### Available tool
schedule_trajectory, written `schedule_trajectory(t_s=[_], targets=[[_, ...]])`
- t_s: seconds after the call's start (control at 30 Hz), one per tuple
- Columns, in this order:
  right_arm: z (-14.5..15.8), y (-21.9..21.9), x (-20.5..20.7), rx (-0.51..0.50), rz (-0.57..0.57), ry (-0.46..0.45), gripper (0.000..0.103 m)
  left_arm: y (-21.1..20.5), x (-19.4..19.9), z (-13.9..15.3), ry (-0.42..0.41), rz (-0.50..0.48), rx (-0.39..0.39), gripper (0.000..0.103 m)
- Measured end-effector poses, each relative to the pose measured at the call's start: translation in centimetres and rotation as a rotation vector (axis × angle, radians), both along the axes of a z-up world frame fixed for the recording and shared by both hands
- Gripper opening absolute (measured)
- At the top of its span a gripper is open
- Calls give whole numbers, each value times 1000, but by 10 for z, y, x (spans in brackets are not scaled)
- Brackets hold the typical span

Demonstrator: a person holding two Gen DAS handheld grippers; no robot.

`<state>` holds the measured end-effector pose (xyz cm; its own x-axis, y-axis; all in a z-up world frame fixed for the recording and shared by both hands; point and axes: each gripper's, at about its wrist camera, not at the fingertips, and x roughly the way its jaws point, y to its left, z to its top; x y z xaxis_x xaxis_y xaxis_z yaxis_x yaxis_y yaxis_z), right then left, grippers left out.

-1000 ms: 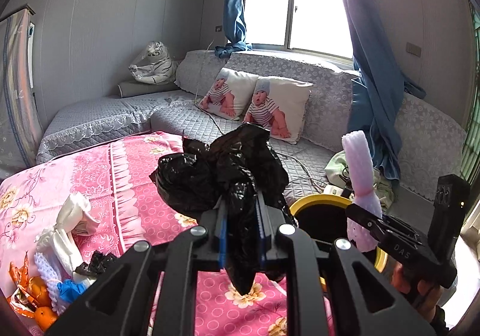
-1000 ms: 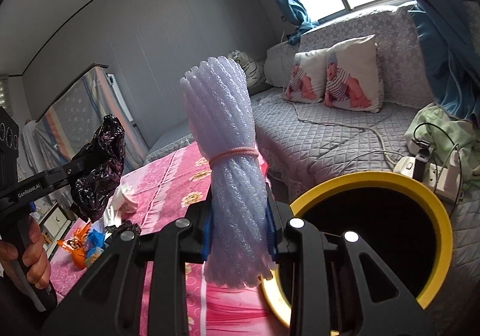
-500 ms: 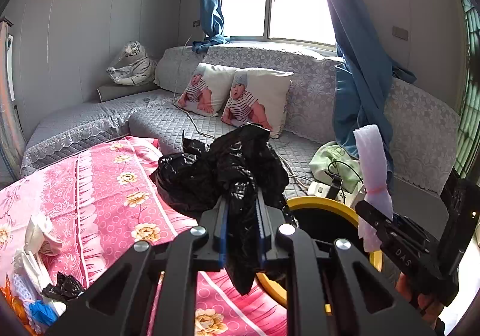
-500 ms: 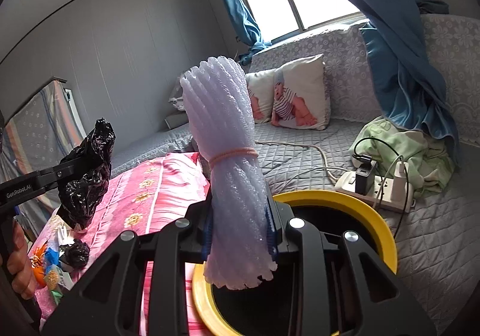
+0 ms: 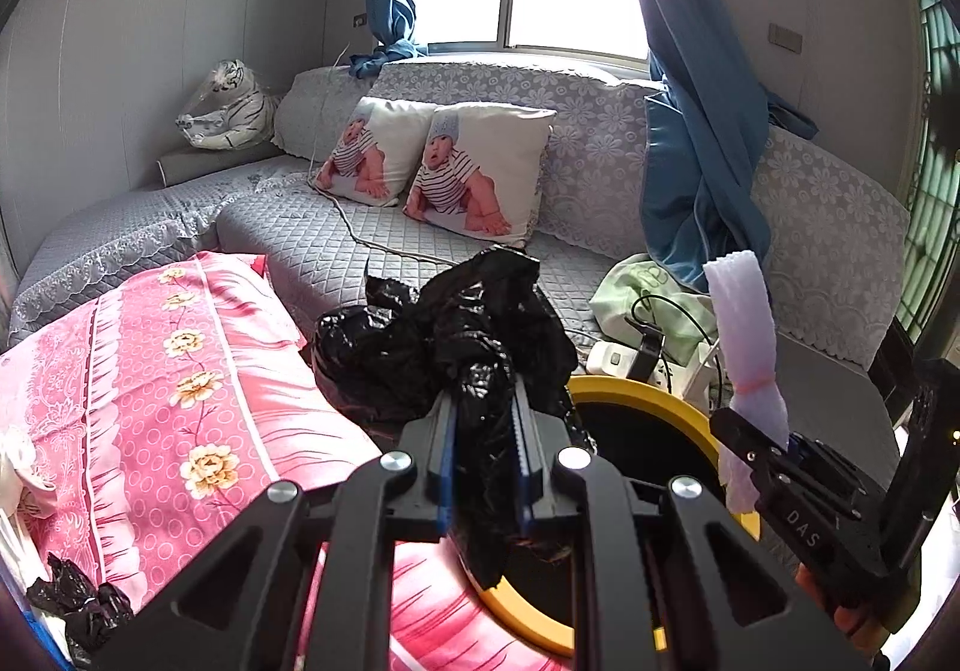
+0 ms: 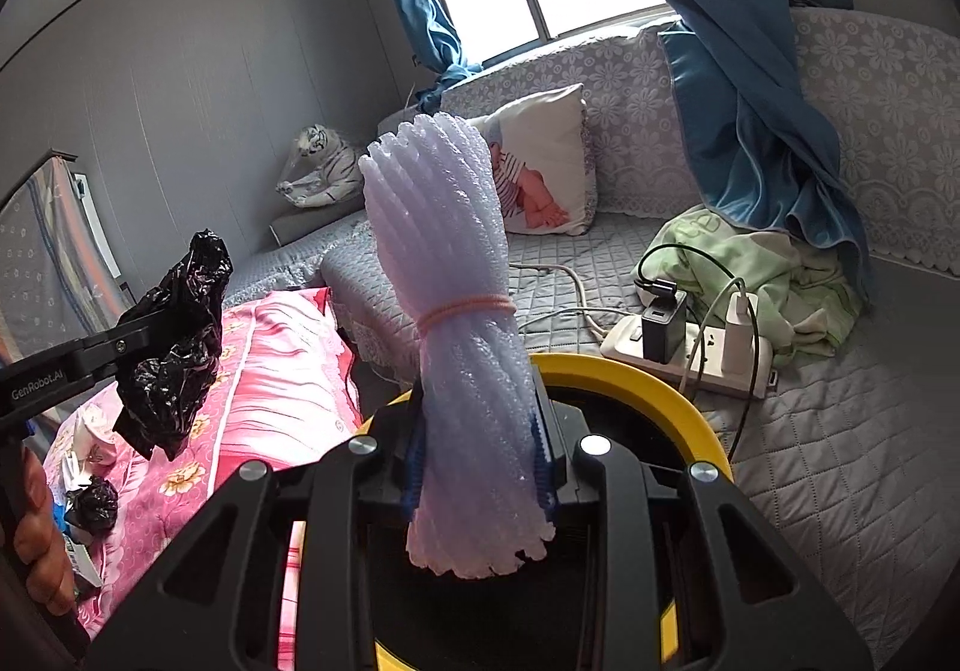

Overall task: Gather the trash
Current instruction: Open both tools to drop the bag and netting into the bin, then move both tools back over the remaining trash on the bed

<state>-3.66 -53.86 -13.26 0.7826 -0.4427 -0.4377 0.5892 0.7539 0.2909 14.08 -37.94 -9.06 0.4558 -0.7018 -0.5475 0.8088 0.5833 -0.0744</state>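
Across the pink floral bedspread (image 5: 180, 371), starting at the far left, loose bits of rubbish lie uncollected: a small black plastic scrap (image 5: 84, 608) near the lower edge in the left wrist view, and in the right wrist view a black wad (image 6: 93, 506) with white crumpled paper (image 6: 90, 434) just beside it. These are what I judge is left of the job.

Moving right, the left hand-held gripper (image 5: 483, 467) has its jaws pressed nearly together, pinching a crumpled black plastic bag (image 5: 456, 335) that bulges above and hangs below the pads. It hovers over the bed's edge, just beside the yellow-rimmed bin (image 5: 648, 401), not quite above the opening.

Further right, the right hand-held gripper (image 6: 480, 467) has its jaws a little apart, clamped on a bundle of pale foam netting (image 6: 444, 275) tied with a pink rubber band (image 6: 465, 308). The bundle stands upright, its lower end dangling over the dark mouth of the bin.

Beyond the bin, on the grey quilted sofa (image 6: 810, 461), lie a white power strip (image 6: 690, 365) with chargers plugged in and a green cloth (image 6: 756, 263).

Judging by this, two pieces are in hand and close to disposal; neither is dropped yet, and the scraps on the bed need at least one more trip.
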Motion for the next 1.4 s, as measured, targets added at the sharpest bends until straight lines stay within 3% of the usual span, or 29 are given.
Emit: schedule_trajectory(t_s=[0.37,0.73,0.83,0.97,1.2,1.4], targets=[[-20,-13,6,81,-20,89,30,-31,0,-29,67,-63,55,14],[-33,-28,3,147,-37,120,30,-53,7,-50,163,-95,109,15],[-35,-30,2,158,-37,120,33,-54,7,-52,169,-90,110,25],[-33,-32,-2,162,-57,109,44,-50,9,-48,166,-65,96,47],[-28,-36,-9,172,-76,88,45,-40,16,-41,187,-32,67,48],[-14,-28,-12,139,-53,52,45,-10,25,-17,180,17,-6,48]])
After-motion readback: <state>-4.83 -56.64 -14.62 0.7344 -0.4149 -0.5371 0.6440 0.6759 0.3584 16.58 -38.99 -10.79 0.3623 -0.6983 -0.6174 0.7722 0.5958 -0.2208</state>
